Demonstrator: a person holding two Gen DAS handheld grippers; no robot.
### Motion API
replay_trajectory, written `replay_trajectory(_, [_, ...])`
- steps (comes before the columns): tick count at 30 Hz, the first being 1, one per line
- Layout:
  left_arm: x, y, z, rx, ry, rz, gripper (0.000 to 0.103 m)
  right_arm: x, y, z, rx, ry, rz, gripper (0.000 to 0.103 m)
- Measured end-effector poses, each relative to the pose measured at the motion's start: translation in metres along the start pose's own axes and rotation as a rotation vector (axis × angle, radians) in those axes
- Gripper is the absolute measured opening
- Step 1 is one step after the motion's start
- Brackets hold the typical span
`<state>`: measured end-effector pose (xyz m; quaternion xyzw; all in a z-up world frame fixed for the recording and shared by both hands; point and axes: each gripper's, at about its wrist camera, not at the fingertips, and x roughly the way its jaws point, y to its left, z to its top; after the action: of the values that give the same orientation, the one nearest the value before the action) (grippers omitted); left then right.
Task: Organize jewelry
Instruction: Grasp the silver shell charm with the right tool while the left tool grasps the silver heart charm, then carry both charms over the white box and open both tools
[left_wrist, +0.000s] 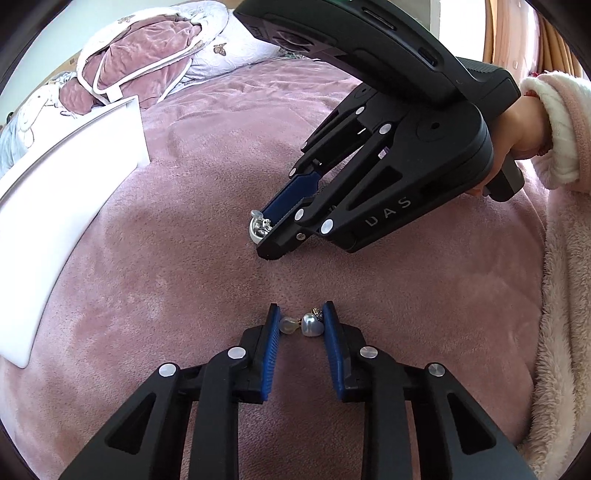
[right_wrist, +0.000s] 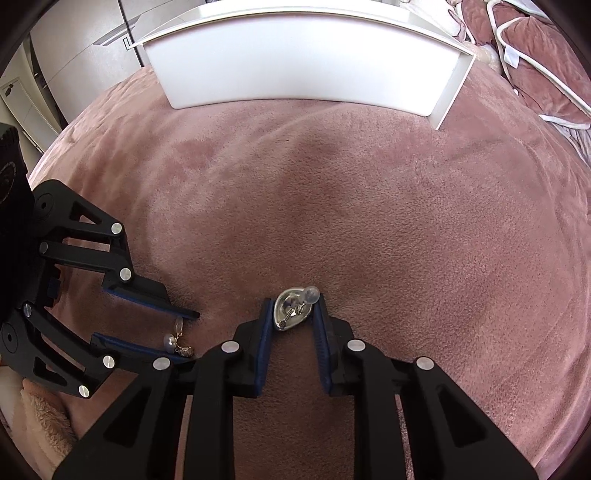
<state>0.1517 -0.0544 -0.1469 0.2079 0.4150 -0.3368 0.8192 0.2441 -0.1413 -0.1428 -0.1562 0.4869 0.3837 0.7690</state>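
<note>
A: While the left gripper (left_wrist: 300, 314) sits low over the pink blanket (left_wrist: 184, 258), what is between its fingers?

B: A pearl earring (left_wrist: 309, 325) with a clear back. The blue pads (left_wrist: 272, 332) press it from both sides, the clear back against the left pad and the pearl against the right. In the right wrist view the same earring (right_wrist: 173, 339) spans the gap near the fingertips of that gripper (right_wrist: 184, 334).

A: And the right gripper (right_wrist: 293, 310)?

B: It pinches a silver earring (right_wrist: 291, 308), a rounded shell shape with a post and a clear stopper. The piece fills the gap between the pads. From the left wrist view the silver earring (left_wrist: 258, 229) sticks out at the tip of the right gripper (left_wrist: 264, 236), close above the blanket; whether it touches the fabric I cannot tell.

A: How do the two grippers stand to each other?

B: Near, but apart. The right one angles in from the upper right, a hand (left_wrist: 517, 136) in a fluffy sleeve on its grip.

A: Anything else on the bed?

B: A white tray (right_wrist: 306, 74) lies well apart from both earrings, straight ahead of the right gripper. Pink pillows (left_wrist: 147, 48) lie beyond it
</note>
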Motion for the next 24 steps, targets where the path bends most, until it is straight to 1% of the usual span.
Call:
replay_trajectory(5, [-0.001, 0.000, 0.002, 0.006, -0.006, 0.006, 0.028, -0.004, 0.000, -0.001, 0.007, -0.016, 0.005, 0.021])
replay_trajectory(9, [-0.010, -0.001, 0.003, 0.022, -0.029, 0.022, 0.028, -0.012, 0.000, -0.002, 0.017, -0.041, 0.010, 0.021])
replay_trajectory(13, [-0.026, 0.001, 0.004, 0.009, -0.074, 0.030, 0.028, -0.022, -0.003, -0.001, 0.039, -0.075, 0.015, 0.021])
replay_trajectory(19, [-0.051, 0.012, 0.011, -0.046, -0.160, 0.047, 0.028, -0.045, -0.005, 0.005, 0.076, -0.159, 0.013, 0.021])
replay_trajectory(24, [-0.074, 0.026, 0.020, -0.086, -0.228, 0.093, 0.028, -0.074, -0.008, 0.010, 0.106, -0.239, -0.011, 0.021])
